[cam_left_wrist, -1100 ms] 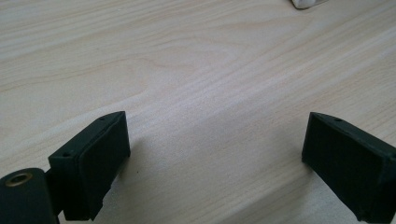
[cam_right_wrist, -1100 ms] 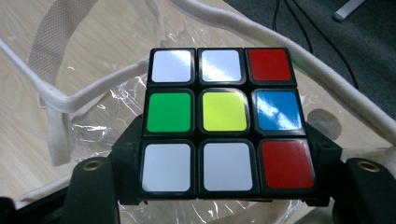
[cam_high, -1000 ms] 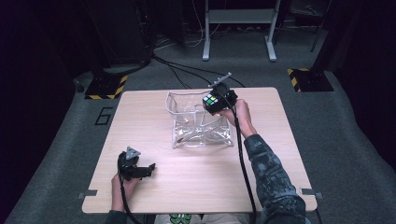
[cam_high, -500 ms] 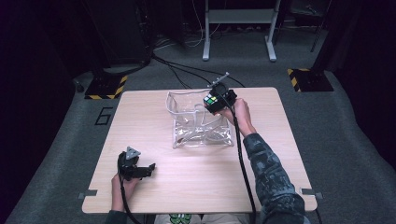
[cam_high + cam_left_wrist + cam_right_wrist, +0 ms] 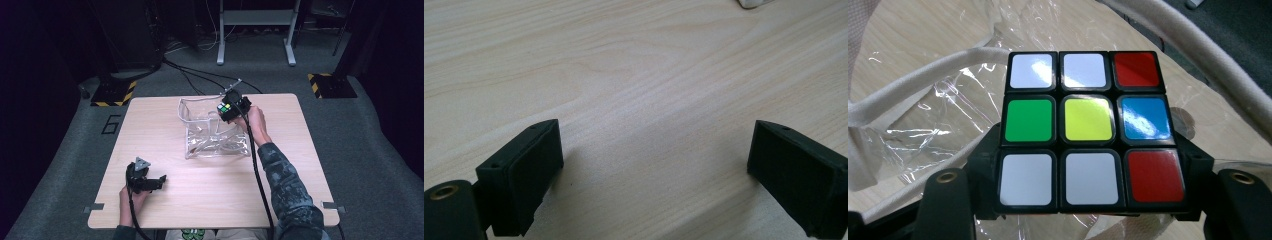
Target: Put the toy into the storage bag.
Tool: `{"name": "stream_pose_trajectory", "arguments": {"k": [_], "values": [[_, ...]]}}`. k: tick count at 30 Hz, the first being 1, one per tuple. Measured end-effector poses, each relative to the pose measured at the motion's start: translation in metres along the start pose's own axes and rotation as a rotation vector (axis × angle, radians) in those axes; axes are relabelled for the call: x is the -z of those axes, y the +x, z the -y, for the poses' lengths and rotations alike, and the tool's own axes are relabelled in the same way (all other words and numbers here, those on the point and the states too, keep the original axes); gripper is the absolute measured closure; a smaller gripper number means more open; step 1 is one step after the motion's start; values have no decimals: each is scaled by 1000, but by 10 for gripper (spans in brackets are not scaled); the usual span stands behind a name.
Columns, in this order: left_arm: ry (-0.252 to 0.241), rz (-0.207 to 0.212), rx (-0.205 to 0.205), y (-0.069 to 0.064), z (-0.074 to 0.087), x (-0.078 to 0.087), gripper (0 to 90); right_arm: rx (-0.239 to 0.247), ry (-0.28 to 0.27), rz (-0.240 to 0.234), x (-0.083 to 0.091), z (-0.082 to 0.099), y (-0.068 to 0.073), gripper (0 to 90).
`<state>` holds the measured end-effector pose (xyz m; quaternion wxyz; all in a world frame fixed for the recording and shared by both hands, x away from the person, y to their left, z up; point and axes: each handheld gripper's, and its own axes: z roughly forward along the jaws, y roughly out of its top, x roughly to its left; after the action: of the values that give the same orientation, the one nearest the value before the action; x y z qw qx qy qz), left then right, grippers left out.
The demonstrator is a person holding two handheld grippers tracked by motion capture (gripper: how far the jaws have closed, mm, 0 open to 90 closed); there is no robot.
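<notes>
A scrambled puzzle cube (image 5: 1088, 127) with white, red, green, yellow and blue stickers sits between the jaws of my right gripper (image 5: 1088, 200), which is shut on it. In the high view the right gripper (image 5: 231, 109) holds the cube (image 5: 224, 108) above the far right corner of a clear plastic bag (image 5: 212, 132) with white trim, standing open on the table. My left gripper (image 5: 156, 181) rests low over the wood near the front left of the table (image 5: 165, 130). The left gripper (image 5: 654, 175) is open, with only bare wood between its jaws.
The bag's white trim (image 5: 923, 82) and crinkled clear plastic lie just under the cube. A black cable (image 5: 260, 180) trails from the right gripper along the person's sleeve. Beyond the table are grey carpet, cables and stand bases with yellow-black stripes (image 5: 330, 82).
</notes>
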<state>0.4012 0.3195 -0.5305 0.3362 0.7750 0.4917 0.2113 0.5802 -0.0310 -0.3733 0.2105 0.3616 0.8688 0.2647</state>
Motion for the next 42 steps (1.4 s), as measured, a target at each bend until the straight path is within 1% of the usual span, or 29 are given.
{"name": "stream_pose_trajectory", "arguments": {"k": [4, 6, 9, 14, 19, 20, 23, 24, 25, 26, 27, 28, 29, 31, 32, 33, 34, 36, 37, 38, 40, 41, 42], "values": [[0, 0, 0, 0, 0, 0, 72, -10, 4, 4, -1, 1, 1, 332], [0, 0, 0, 0, 0, 0, 72, -3, 5, 9, -1, 1, 2, 332], [0, 0, 1, 0, 0, 0, 72, 1, 27, 20, -2, 1, 4, 332], [0, 0, 0, 0, 0, 0, 72, 13, 25, 22, -3, 0, 5, 332], [1, 0, -5, 0, 0, 0, 72, -5, 13, 21, -5, 0, 5, 332], [1, 0, -4, 0, 0, 0, 72, 5, 10, 21, -5, 0, 5, 332], [1, 0, -4, 0, 0, 0, 72, 5, 13, 16, -5, 0, 5, 332], [1, 0, -4, 0, 0, 0, 72, -5, 14, 12, -4, 0, 5, 329], [1, 0, -5, 0, 0, 0, 72, -2, 4, 8, -4, 1, 4, 312], [1, 0, -5, 0, 0, 0, 72, -21, -17, -6, -3, 2, 3, 214], [1, 0, -4, 0, 0, 0, 72, -34, -22, -28, -1, 2, 2, 127], [0, 0, -6, 0, 0, 0, 72, -38, -20, -36, -1, 2, 2, 108], [0, 0, -4, 0, 0, 0, 72, -45, -18, -55, 0, 2, 3, 64], [2, 2, -3, 0, 0, 0, 72, -41, -23, -66, 3, 2, 5, 14], [2, 2, -3, 0, 0, 0, 72, -49, -27, -71, 5, 3, 6, 0], [1, 3, -3, 0, 0, 0, 72, -38, -32, -85, 8, 3, 5, 0], [0, 3, -4, 0, 0, 0, 73, -47, -44, -86, 11, 3, 5, 0], [2, 3, -2, 0, 0, 0, 73, -44, -63, -96, 18, 5, 4, 0], [2, 3, -2, 0, 0, 0, 73, -44, -63, -96, 18, 5, 4, 0], [2, 3, -3, 0, 0, 0, 73, -35, -86, -95, 27, 7, 2, 0], [2, 3, -3, 0, 0, 0, 73, -32, -97, -88, 34, 10, 2, 0], [2, 3, -3, 0, 0, 0, 73, -49, -103, -89, 38, 11, 3, 0], [3, 3, -3, 0, 0, 0, 73, -49, -111, -89, 40, 12, 2, 0]]}}
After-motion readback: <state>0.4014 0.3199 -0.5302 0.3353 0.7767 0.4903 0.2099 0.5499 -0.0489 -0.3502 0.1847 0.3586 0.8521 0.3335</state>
